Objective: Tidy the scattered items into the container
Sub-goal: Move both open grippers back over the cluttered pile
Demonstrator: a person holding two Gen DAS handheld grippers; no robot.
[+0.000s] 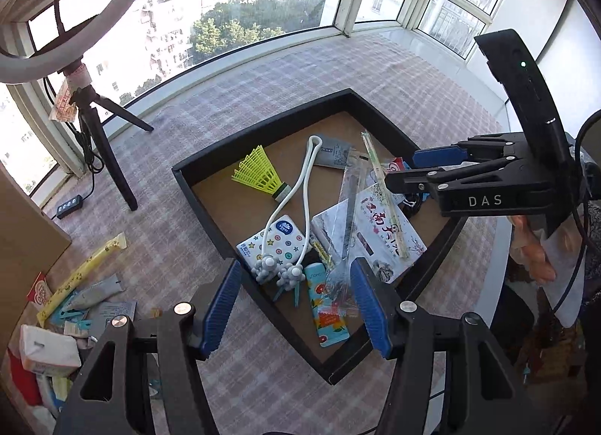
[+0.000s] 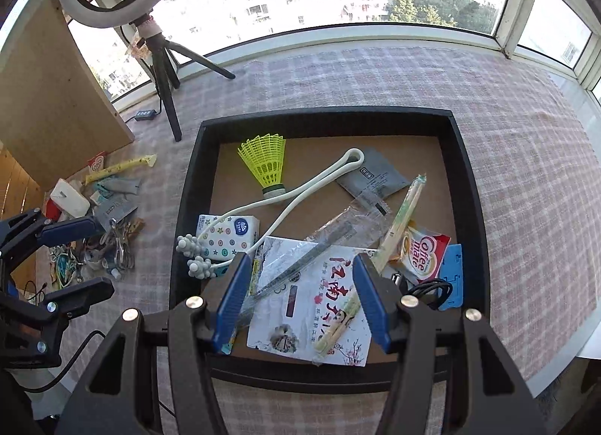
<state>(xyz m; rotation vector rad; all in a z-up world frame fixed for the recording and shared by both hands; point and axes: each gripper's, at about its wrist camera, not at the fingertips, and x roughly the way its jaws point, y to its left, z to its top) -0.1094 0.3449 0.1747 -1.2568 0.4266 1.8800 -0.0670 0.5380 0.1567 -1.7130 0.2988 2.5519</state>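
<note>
The container (image 2: 471,187), a shallow black tray with a brown floor, sits on the table (image 2: 526,127) under a pink checked cloth and already holds most of the clutter. Inside lie a yellow shuttlecock (image 2: 267,166), a white looped massager (image 2: 300,194) with knobbly grey heads, a tissue pack (image 2: 225,234) printed with stars and buttons, a grey sachet (image 2: 379,177), a clear-sleeved ruler (image 2: 319,251), wrapped chopsticks (image 2: 398,221), a white leaflet (image 2: 311,307) with red Chinese characters, a Coffee mate sachet (image 2: 422,254) and a blue card (image 2: 452,273).

The right tongs (image 2: 300,303) are spread wide with nothing between them, hovering over the near edge of the tray, directly above the leaflet and ruler. In the left wrist view, they reach in from the right side over the tray's right corner (image 1: 403,172), beside the Coffee mate sachet.

The left tongs (image 1: 296,307) are also spread and hold nothing. They hang above the tray's near-left wall (image 1: 210,209), with the massager's heads and an orange-patterned packet (image 1: 326,309) showing between the blue pads (image 1: 221,307).

The scattered items (image 2: 97,232) yet to be tidied lie in a heap on the cloth well to the left of the tray: a long yellow sachet (image 1: 80,275), a white tissue pack (image 1: 47,354), grey sachets, clips and small oddments. In the right wrist view, the left tongs (image 2: 80,258) hang close over that heap. A ring light on a tripod (image 2: 165,70) stands behind it near the window.
</note>
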